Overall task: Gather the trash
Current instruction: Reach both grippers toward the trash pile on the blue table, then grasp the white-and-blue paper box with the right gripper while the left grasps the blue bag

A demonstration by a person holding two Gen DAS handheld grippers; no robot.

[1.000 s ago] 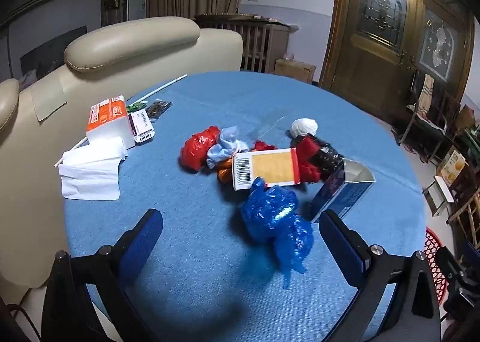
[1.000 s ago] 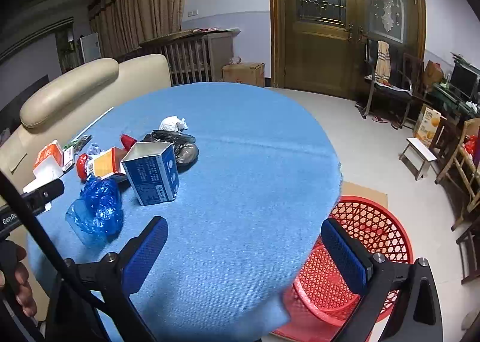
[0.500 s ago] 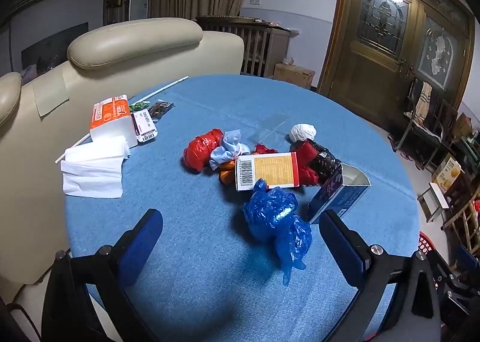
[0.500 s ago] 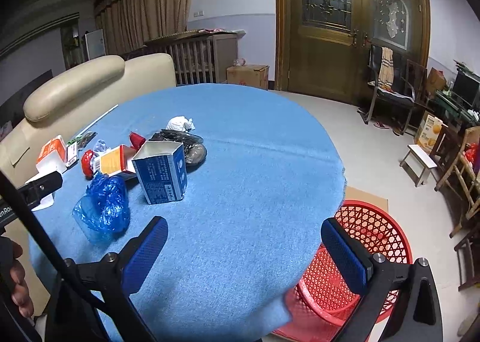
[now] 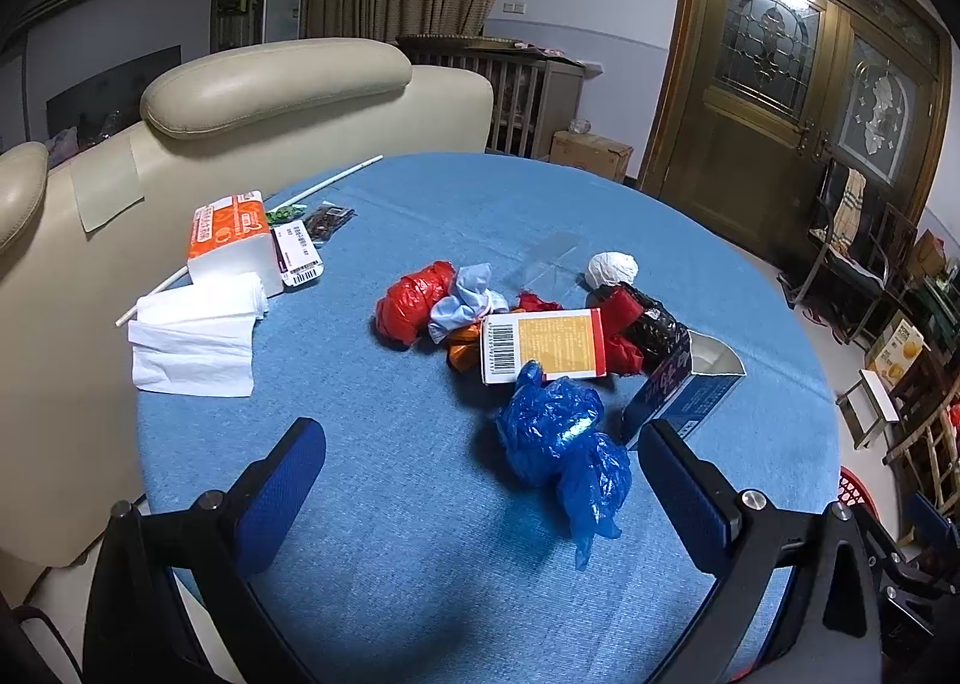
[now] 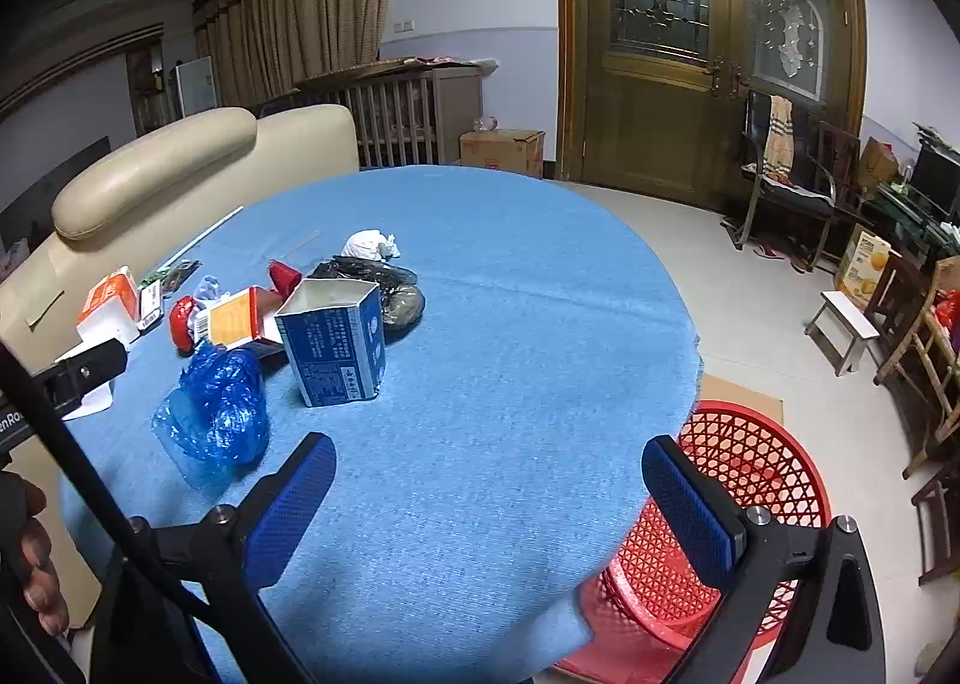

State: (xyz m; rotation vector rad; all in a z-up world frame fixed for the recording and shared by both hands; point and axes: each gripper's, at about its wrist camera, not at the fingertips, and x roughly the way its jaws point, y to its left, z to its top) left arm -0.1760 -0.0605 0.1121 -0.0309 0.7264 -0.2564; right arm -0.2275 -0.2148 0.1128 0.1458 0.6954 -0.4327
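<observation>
A heap of trash lies on the round blue table [image 5: 420, 504]: a crumpled blue plastic bag [image 5: 561, 441], a blue carton [image 5: 684, 390], an orange-and-white box with a barcode [image 5: 543, 345], a red bag [image 5: 414, 300], a black bag [image 5: 651, 321] and a white paper ball [image 5: 612, 269]. My left gripper [image 5: 480, 483] hovers open just short of the blue bag, nothing between its fingers. In the right wrist view the blue bag [image 6: 219, 414] and carton [image 6: 333, 342] lie to the left of my right gripper [image 6: 489, 507], which is open over bare cloth near the table's edge.
A red mesh basket [image 6: 744, 510] stands on the floor beneath the table's right edge. A tissue pack [image 5: 231, 240], white napkins [image 5: 192, 336] and a long white stick [image 5: 324, 183] lie at the table's left. A cream sofa [image 5: 270, 90] backs the table.
Both grippers have drawn back a little and risen, so the trash heap sits slightly farther off in both views. Nothing on the table moved; both stay open.
</observation>
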